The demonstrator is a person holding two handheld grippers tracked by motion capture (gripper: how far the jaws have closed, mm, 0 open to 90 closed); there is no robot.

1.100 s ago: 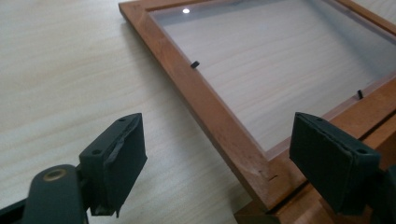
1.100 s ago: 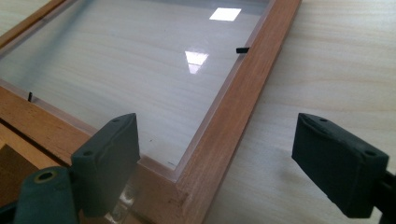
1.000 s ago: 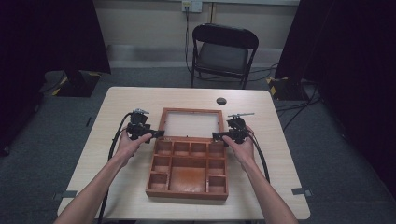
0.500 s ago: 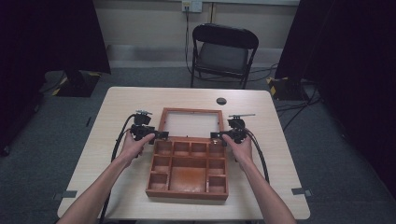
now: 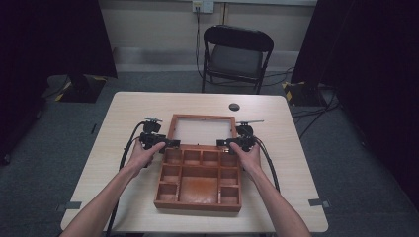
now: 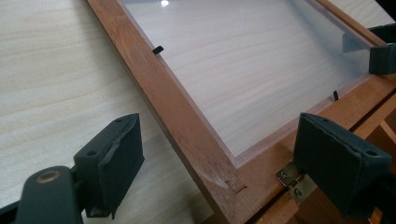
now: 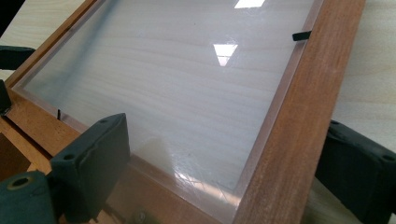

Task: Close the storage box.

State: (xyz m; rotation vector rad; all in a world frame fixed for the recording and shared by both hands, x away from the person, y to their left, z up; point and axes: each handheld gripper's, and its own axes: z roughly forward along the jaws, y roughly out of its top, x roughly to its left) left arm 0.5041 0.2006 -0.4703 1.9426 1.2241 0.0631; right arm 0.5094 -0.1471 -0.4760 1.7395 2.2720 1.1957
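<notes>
A brown wooden box [image 5: 197, 205] with several compartments lies on the table. Its lid [image 5: 201, 117], a wooden frame around a clear pane, lies open and flat behind it. My left gripper [image 5: 170, 143] is at the lid's left hinge corner. Its jaws [image 6: 224, 163] stand open astride the frame rail [image 6: 154, 79], with a brass hinge [image 6: 292, 179] by the right pad. My right gripper [image 5: 222, 143] is at the right hinge corner. Its jaws [image 7: 226, 168] have just been opening and stand open, with the lid's side rail [image 7: 299, 102] between them.
A small black round object [image 5: 234, 106] sits on the table behind the lid. A black folding chair [image 5: 236, 54] stands beyond the table's far edge. Cables trail from both grippers back along the person's forearms.
</notes>
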